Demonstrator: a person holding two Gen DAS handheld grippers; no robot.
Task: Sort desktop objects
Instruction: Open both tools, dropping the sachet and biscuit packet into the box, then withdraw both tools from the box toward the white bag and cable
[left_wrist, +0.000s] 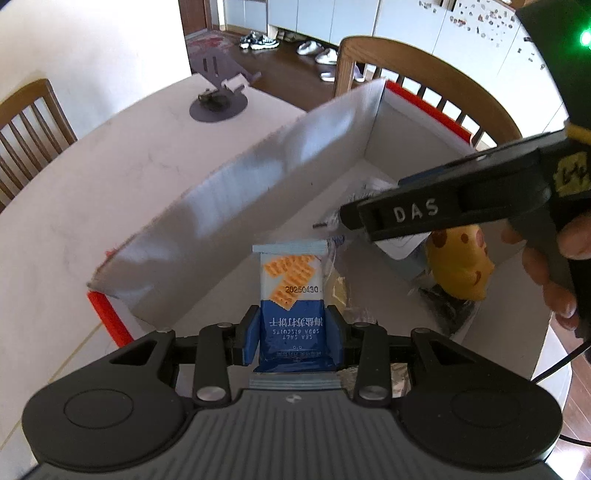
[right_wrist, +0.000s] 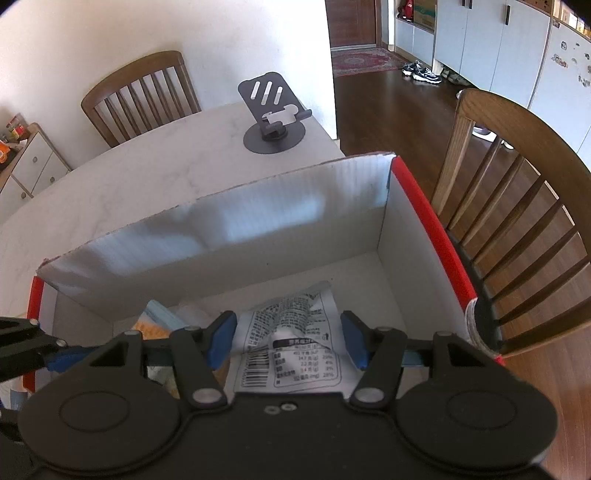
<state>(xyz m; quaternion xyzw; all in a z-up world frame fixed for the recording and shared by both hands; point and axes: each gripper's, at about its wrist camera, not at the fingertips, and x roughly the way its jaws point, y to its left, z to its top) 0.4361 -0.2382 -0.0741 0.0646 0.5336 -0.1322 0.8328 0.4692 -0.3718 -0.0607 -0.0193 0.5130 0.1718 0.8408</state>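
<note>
Left tool (left_wrist: 294, 328) is clamped on a blue soda biscuit packet (left_wrist: 291, 291), hanging over the red-edged box (right_wrist: 424, 218) on the bench (right_wrist: 147, 173). Right tool (right_wrist: 288, 339) is released above a white wrapper (right_wrist: 295, 350) in the box.

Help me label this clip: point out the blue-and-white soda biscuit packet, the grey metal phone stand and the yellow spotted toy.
Blue-and-white soda biscuit packet (left_wrist: 291, 288), left wrist view, printed front.
Grey metal phone stand (right_wrist: 271, 92), right wrist view, slotted back plate.
Yellow spotted toy (left_wrist: 461, 266), left wrist view, rounded side.
</note>
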